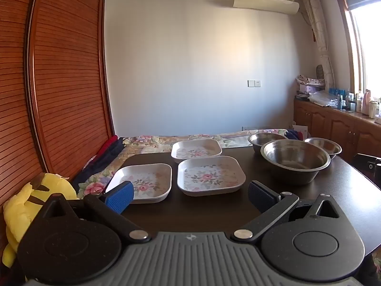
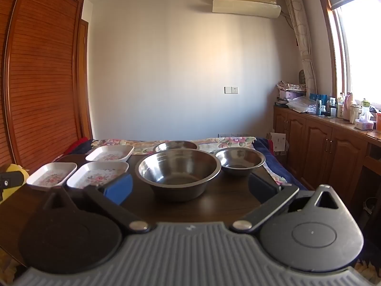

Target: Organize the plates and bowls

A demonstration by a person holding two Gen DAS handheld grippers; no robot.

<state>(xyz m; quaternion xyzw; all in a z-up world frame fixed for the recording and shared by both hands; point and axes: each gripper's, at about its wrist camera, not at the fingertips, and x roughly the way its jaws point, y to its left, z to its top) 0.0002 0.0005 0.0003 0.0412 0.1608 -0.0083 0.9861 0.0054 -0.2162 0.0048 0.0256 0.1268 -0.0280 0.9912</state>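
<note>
Far steel bowl [image 2: 176, 145]: only its rim shows, the rest behind the large steel bowl [image 2: 178, 171] at 12 o'clock. Yellow plush toy [image 2: 12, 177]: cut off by the frame edge at 9 o'clock, partly behind a black part. Bottles on the counter [image 2: 343, 107] at 3 o'clock: labels too small to read

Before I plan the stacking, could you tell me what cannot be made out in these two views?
- Far steel bowl: right wrist view, its body is hidden behind the large steel bowl.
- Near-left floral plate: left wrist view, a corner is covered by a blue pad of the left gripper.
- Bottles on the counter: labels too small.
</note>
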